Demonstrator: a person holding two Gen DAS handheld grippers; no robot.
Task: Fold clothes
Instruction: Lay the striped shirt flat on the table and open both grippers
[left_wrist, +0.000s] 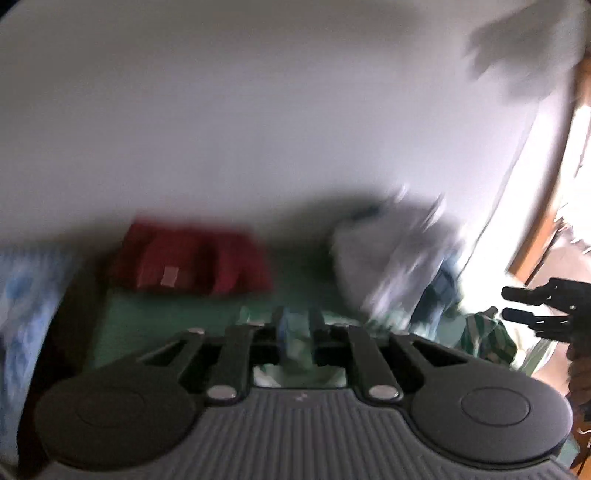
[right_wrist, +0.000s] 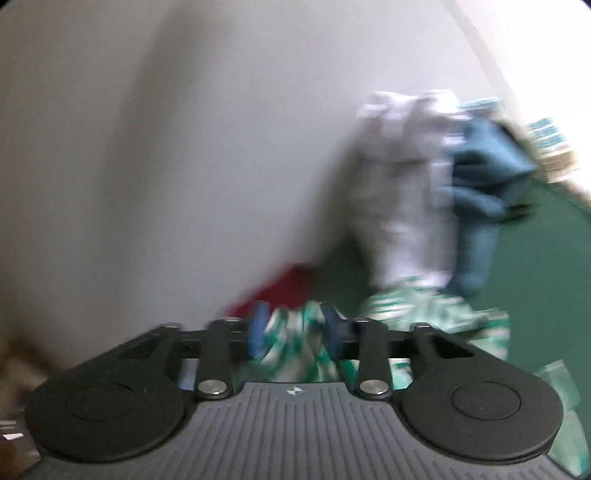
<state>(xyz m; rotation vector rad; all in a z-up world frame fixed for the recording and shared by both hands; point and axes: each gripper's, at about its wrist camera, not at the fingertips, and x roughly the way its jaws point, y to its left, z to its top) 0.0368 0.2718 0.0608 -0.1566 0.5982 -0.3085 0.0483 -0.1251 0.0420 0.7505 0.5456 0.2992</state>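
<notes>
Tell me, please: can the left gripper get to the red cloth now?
Probably not yet. The left gripper seems shut on the green-and-white garment, so it is occupied. The red cloth lies ahead on the green surface with nothing visible between, though the picture is blurred.
</notes>
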